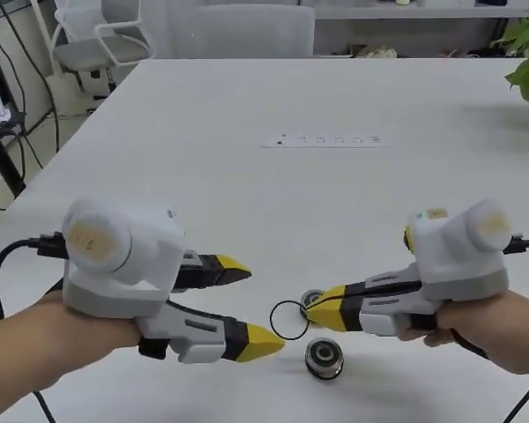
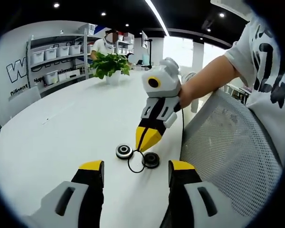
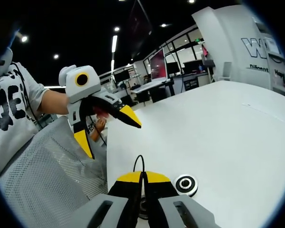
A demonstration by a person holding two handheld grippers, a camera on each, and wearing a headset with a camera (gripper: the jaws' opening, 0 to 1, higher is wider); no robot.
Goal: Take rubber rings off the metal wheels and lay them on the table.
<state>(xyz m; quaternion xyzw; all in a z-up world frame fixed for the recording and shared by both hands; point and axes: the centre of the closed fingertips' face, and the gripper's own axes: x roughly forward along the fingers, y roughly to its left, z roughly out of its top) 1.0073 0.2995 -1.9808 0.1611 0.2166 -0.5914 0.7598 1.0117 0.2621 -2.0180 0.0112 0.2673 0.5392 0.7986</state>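
My right gripper is shut on a thin black rubber ring, which hangs as a loop from its yellow tips. Two metal wheels rest on the white table: one wheel just in front of the ring, the other wheel partly hidden behind the right tips. My left gripper stands open to the left of the ring, holding nothing. In the left gripper view the ring dangles between both wheels. The right gripper view has the jaws pinching the ring beside a wheel.
A white power strip lies on the table's middle, farther back. A potted plant stands at the far right corner. Chairs line the far edge. A mesh chair back sits close by the near edge.
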